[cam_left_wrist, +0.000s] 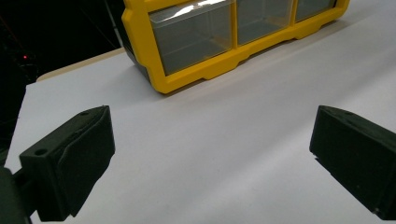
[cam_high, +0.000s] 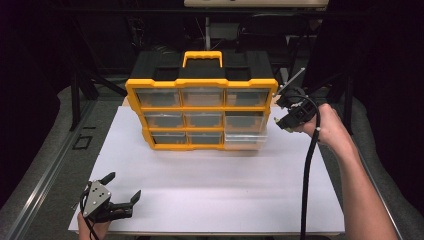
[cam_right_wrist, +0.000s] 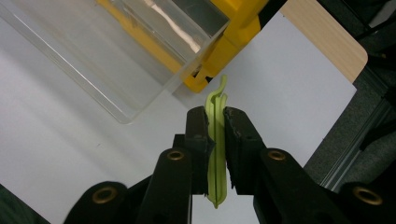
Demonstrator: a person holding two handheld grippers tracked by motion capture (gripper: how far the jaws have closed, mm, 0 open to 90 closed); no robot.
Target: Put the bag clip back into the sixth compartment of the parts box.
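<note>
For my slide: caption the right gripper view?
Right gripper clamps a green strip beside the pulled-out clear drawer.

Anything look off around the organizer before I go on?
One thing: the clear drawer at the bottom right of the yellow organizer is pulled out, while the others sit flush. The right gripper, beside it, is shut on a thin green strip. Nothing looks spilled or damaged.

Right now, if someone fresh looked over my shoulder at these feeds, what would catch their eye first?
The yellow-and-black drawer organizer at the back of the white table, with its clear bottom-right drawer pulled out. Next, the right gripper beside that drawer, shut on a thin lime-green strip held upright between its jaws. The left gripper waits open near the table's front left corner, holding nothing.
</note>
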